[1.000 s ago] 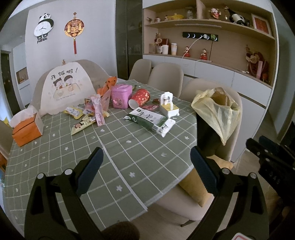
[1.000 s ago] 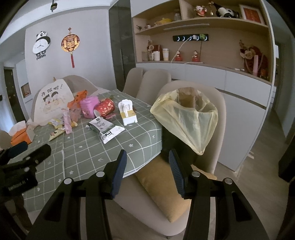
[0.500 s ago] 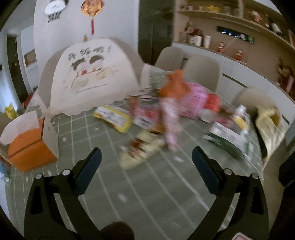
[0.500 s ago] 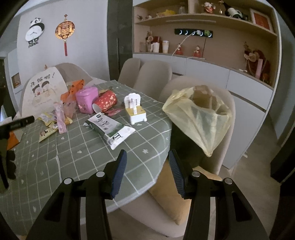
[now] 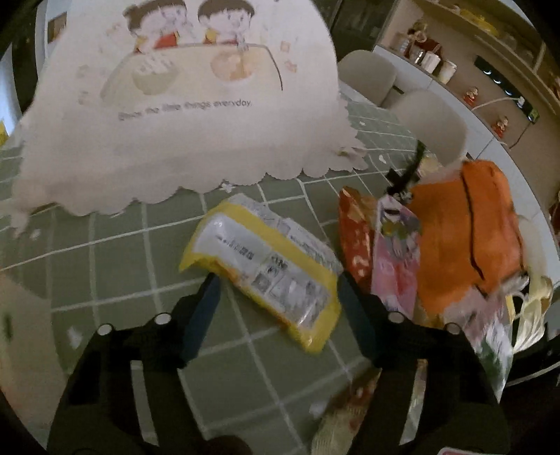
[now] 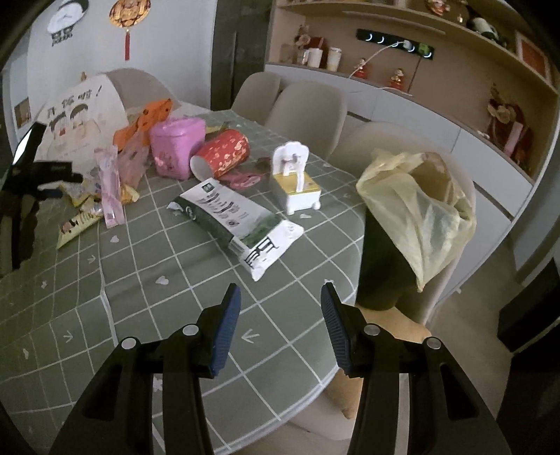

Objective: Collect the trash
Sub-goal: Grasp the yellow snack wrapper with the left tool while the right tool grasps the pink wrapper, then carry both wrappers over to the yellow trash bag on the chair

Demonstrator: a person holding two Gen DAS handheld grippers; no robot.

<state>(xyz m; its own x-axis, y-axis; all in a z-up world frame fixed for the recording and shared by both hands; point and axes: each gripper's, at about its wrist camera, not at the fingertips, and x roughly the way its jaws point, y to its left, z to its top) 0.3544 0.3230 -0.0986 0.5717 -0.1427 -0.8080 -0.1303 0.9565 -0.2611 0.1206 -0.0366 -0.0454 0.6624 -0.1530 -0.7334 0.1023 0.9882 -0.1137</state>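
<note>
The left gripper (image 5: 276,297) straddled the yellow snack packet (image 5: 266,262) with fingers spread, while the right gripper (image 6: 280,325) hovered open over the tabletop (image 6: 147,280) edge near the yellow trash bag (image 6: 420,206).

Home dining room: clothed table (image 6: 147,290), upholstered chairs (image 6: 308,105), ornament shelves (image 6: 402,87), panda clock (image 6: 66,21).
</note>
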